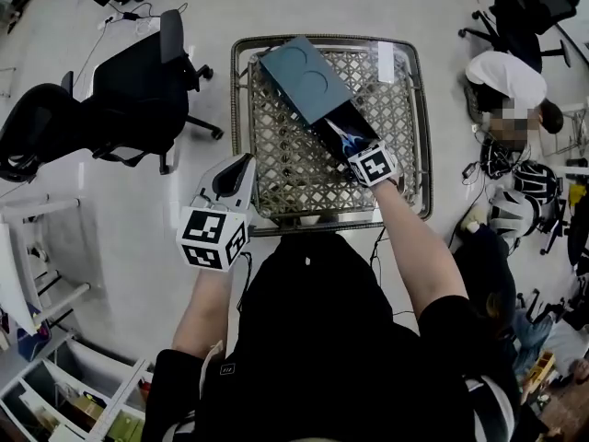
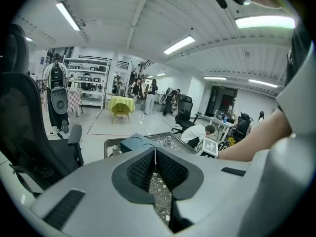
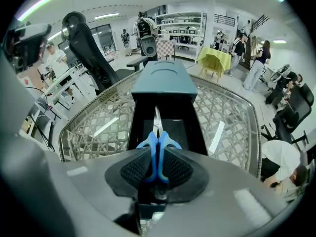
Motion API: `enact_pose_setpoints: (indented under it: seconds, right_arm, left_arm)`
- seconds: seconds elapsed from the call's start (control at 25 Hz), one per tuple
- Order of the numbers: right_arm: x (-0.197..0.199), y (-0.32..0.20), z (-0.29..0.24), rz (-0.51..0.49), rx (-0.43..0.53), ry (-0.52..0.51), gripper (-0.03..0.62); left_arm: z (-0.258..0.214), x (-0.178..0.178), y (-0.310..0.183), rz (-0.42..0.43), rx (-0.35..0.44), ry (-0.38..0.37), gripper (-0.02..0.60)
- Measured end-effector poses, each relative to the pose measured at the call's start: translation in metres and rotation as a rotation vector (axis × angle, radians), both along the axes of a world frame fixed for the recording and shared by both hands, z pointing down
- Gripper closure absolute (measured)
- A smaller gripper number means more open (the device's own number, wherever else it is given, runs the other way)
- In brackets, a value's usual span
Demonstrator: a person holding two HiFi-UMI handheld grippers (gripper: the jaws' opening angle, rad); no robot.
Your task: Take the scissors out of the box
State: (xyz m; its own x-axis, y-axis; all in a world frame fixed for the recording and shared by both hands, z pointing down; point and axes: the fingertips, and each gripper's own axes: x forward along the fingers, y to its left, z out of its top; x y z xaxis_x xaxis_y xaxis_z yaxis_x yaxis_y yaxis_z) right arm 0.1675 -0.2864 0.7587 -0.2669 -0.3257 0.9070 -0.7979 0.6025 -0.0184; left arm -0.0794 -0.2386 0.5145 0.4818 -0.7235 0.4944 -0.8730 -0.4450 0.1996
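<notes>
A teal box sleeve (image 1: 304, 79) lies slantwise on the wicker, glass-topped table (image 1: 237, 109), its black inner tray (image 1: 361, 125) slid out toward me. Blue-handled scissors (image 1: 346, 140) lie in that tray, blades pointing into the box. My right gripper (image 1: 354, 153) reaches steeply down into the tray. In the right gripper view its pads (image 3: 136, 169) press on the blue handles of the scissors (image 3: 158, 149), with the tray (image 3: 165, 127) beyond. My left gripper (image 1: 242, 164) hovers off the table's near left corner, its jaws together and holding nothing (image 2: 155, 163).
Two black office chairs (image 1: 138, 81) stand left of the table. A person in a white top (image 1: 506, 76) crouches at the right among cables and gear. A white shelf unit (image 1: 64, 394) sits at lower left. The table's rim (image 3: 237, 132) rings the glass.
</notes>
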Motion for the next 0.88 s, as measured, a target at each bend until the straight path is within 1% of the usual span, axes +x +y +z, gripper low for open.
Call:
enact_pose_setpoints:
  seconds: [0.08,0.24,0.4,0.52,0.72,0.88]
  right_arm:
    - [0.005,0.0,-0.013,0.014,0.02,-0.022,0.499]
    - [0.018,0.002,-0.046,0.068,0.065,-0.094,0.499]
    - [0.028,0.007,-0.091,0.143,0.125,-0.205,0.499]
    - [0.031,0.01,-0.127,0.181,0.182,-0.292,0.499]
    - [0.033,0.016,-0.184,0.218,0.277,-0.441,0.499]
    - [0.038,0.022,-0.224,0.229,0.345,-0.524,0.499]
  left_arm:
    - [-0.008,0.002,-0.001,0.001,0.012,0.005,0.568]
    - [-0.023,0.018,0.0,0.034,0.038,0.01,0.568]
    - [-0.041,0.038,0.002,0.066,0.062,0.023,0.568]
    - [-0.052,0.052,0.002,0.085,0.075,0.027,0.568]
    - [-0.063,0.071,-0.001,0.113,0.096,0.028,0.568]
    - [-0.071,0.082,-0.004,0.125,0.11,0.028,0.568]
